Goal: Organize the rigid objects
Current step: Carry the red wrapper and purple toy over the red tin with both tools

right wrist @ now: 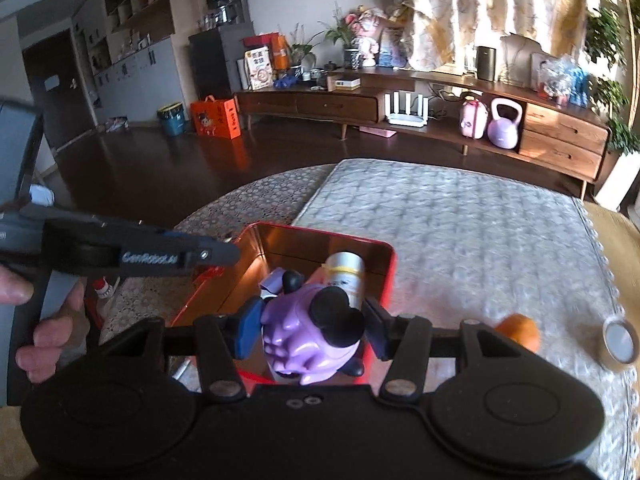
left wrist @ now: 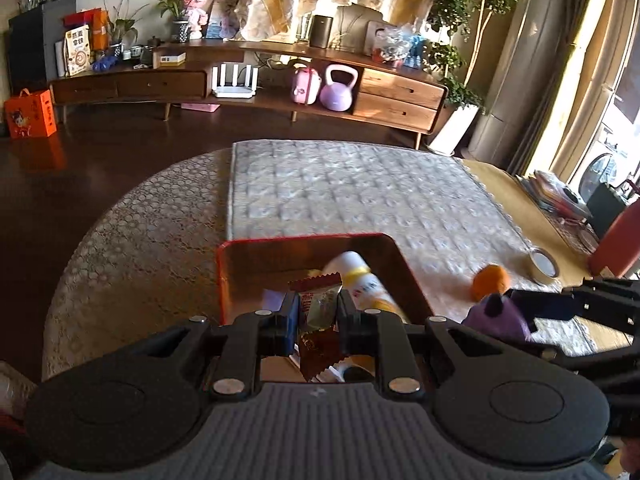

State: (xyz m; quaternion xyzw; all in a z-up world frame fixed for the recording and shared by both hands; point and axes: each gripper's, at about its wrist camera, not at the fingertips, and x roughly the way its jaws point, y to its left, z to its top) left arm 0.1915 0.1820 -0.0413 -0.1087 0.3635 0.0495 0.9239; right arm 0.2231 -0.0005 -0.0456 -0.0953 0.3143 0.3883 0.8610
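Quilted pale cloth [left wrist: 360,200], spread over the table: fills the middle of both views and carries everything below.

Red metal tin with a coppery inside [right wrist: 384,252], open-topped: lower centre of both views. It already holds a white cylindrical bottle with a yellow band [right wrist: 346,276], lying down, and a small pale purple packet [left wrist: 274,298].

Right gripper [right wrist: 310,330]: fingers clamped on a glossy purple plastic toy figure with black ears [right wrist: 296,332], carried over the near edge of the tin, lower centre of the right wrist view.

Left gripper [left wrist: 318,318]: fingers pinched on a crinkled foil snack packet, green above and brown below [left wrist: 320,312], held over the tin's near side, lower centre of the left wrist view.

Roll of tape [right wrist: 618,340], lying flat: lower right, outside the tin.

Small orange fruit [right wrist: 520,330]: just left of the tape, also outside.

Handling note, as a judgement: both items look ready to drop. Lower each clear of the bottle into bare floor, release one gripper at a time so the two do not collide, and open only once the piece is below the rim.
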